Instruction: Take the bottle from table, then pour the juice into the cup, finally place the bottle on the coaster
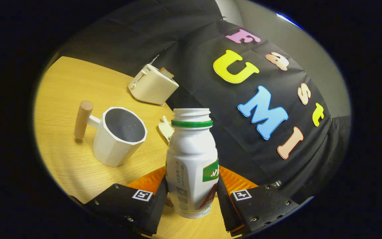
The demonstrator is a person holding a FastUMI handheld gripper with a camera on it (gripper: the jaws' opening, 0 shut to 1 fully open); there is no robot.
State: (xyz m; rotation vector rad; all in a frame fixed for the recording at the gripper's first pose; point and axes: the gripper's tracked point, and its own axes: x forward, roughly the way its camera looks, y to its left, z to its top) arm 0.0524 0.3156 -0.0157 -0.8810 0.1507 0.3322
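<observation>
You have no legible writing here. At lower centre, the bottle (191, 166) pinched between your gripper's (191, 196) fingers (124, 205) wears a label (211, 171) with print too small to read. Each finger bears a square black-and-white marker (142, 195).

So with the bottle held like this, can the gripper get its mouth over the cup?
Probably yes. The gripper is shut on the bottle, cap off, and the cup stands open just ahead on the table with nothing between them.

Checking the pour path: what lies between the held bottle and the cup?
In the gripper view, only bare table separates the bottle, clamped in the gripper, from the cup.
</observation>
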